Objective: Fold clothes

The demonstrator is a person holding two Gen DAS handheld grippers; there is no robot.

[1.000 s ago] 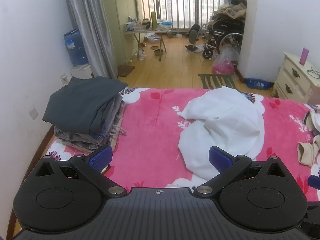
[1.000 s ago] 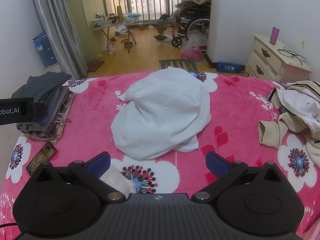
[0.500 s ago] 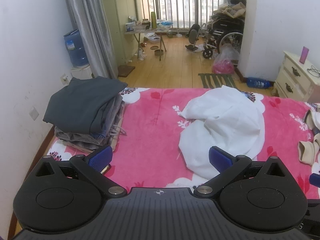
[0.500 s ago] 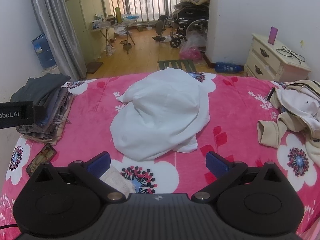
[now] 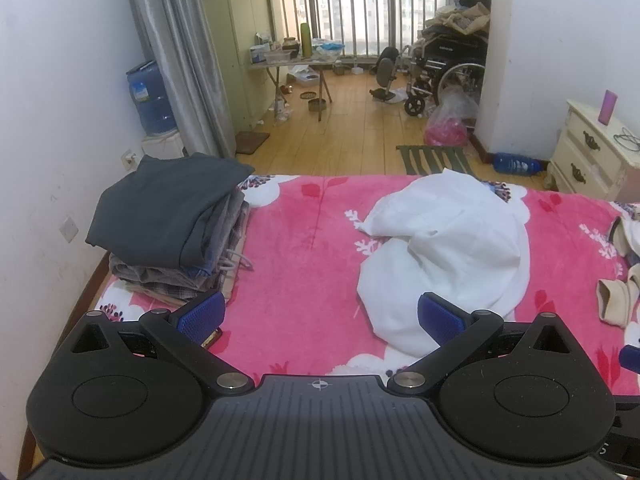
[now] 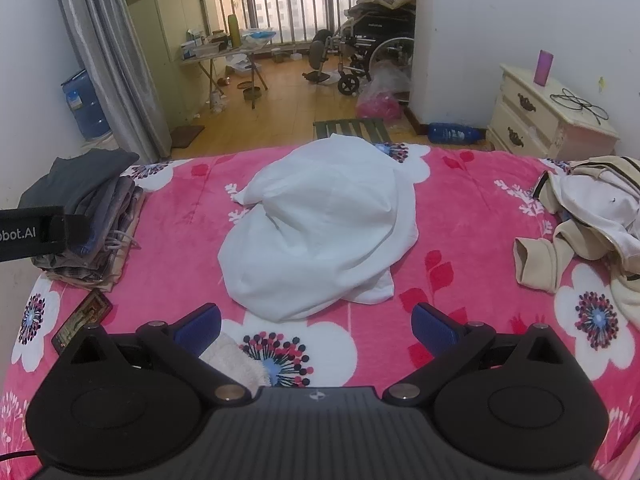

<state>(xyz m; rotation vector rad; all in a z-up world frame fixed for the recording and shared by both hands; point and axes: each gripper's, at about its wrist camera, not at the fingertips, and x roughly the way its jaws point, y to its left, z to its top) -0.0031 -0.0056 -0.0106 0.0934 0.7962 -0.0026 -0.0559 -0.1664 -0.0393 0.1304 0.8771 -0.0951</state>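
Note:
A crumpled white garment [image 5: 448,248] [image 6: 320,228] lies bunched in the middle of the pink flowered blanket [image 5: 304,256] [image 6: 460,224]. My left gripper [image 5: 320,316] is open above the blanket's near edge, its right finger just short of the garment's near hem. My right gripper [image 6: 316,324] is open too, hovering in front of the garment with nothing between its blue pads. A stack of folded dark and grey clothes [image 5: 172,220] [image 6: 88,216] sits at the bed's left. A heap of unfolded cream and white clothes [image 6: 588,220] lies at the right.
A small dark card-like object [image 6: 82,318] lies on the blanket near the folded stack. A cream nightstand [image 6: 548,116] stands right of the bed. Beyond the bed are wooden floor, a wheelchair [image 5: 444,76], a folding table [image 5: 296,60] and a blue water jug [image 5: 150,98].
Both grippers have drifted very slightly; the scene is otherwise unchanged, and both stay open and empty.

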